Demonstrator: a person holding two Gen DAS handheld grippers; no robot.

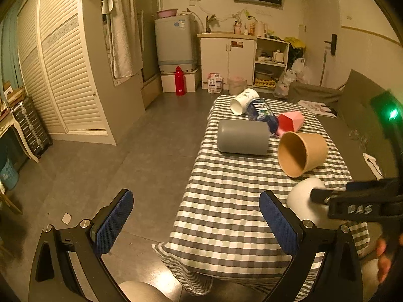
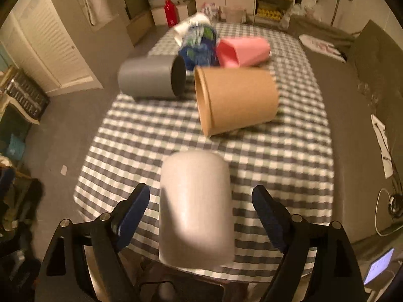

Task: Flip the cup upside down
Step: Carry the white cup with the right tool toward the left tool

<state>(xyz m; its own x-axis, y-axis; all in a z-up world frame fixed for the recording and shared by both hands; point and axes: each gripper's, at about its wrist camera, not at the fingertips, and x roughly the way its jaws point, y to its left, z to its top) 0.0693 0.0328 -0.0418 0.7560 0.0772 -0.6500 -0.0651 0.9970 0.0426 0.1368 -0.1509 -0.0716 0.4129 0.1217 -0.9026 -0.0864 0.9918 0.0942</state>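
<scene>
A white cup point(image 2: 195, 209) stands upside down near the front edge of the checked table point(image 2: 277, 156). My right gripper point(image 2: 200, 209) is open, one finger on each side of the cup, not touching it. In the left wrist view the same cup point(image 1: 302, 201) shows at the right, with my right gripper point(image 1: 327, 198) around it. My left gripper point(image 1: 196, 224) is open and empty, off the table's front left corner. A brown paper cup point(image 2: 236, 100), a grey cup point(image 2: 148, 79), a pink cup point(image 2: 244, 50) and a white printed cup point(image 1: 243, 100) lie on their sides.
A blue crumpled bag point(image 2: 200, 47) lies among the cups at the far end. A grey sofa point(image 1: 357, 100) runs along the table's right side. The floor point(image 1: 113, 163) lies to the left, with a red bottle point(image 1: 180, 80) and cabinets at the back.
</scene>
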